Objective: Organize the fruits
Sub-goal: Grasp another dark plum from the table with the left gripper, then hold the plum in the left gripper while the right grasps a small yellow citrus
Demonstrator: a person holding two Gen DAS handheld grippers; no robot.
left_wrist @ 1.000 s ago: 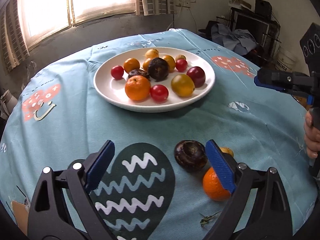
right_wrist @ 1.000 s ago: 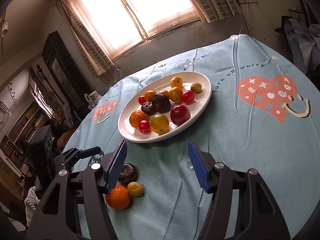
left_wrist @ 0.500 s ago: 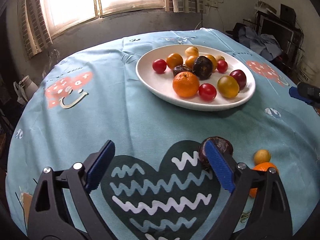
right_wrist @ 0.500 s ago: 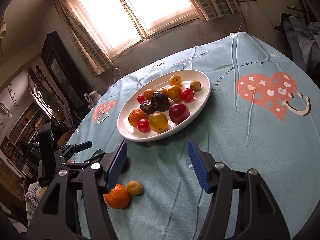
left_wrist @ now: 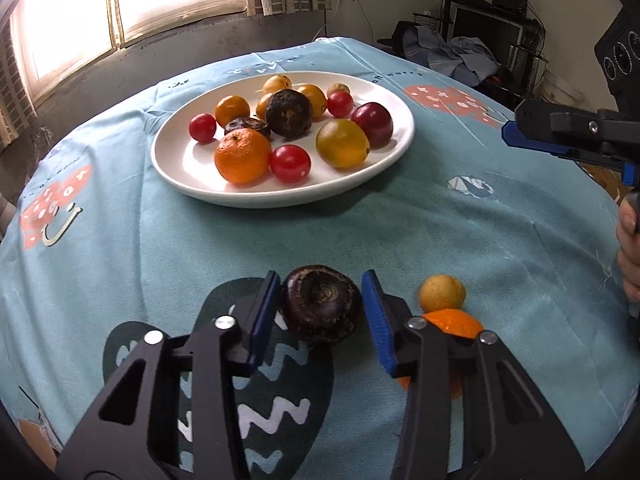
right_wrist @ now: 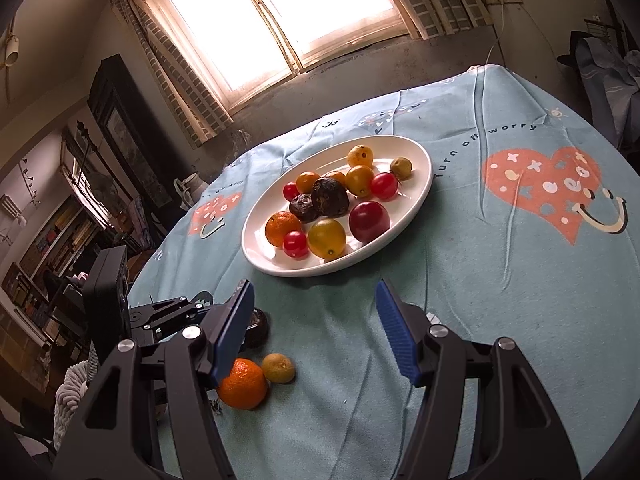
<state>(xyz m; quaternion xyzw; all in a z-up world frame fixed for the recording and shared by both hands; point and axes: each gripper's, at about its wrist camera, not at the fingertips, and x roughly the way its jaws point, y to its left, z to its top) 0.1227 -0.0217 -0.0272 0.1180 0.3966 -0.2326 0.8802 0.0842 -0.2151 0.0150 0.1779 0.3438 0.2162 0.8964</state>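
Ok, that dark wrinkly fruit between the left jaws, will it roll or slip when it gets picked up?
The dark fruit looks round and squat, so a nudge would probably roll it. The left gripper is closing its jaws around the widest part, which should hold. Its ridged skin looks grippy rather than slick, possibly soft, so a gentle squeeze seems wise.

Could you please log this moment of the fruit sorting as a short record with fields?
surface: round table with blue patterned cloth
plate: white, holding the sorted fruits
loose fruits: dark fruit, orange, small yellow fruit
left claw: closing, dark fruit between its pads
right claw: open, nothing between its pads
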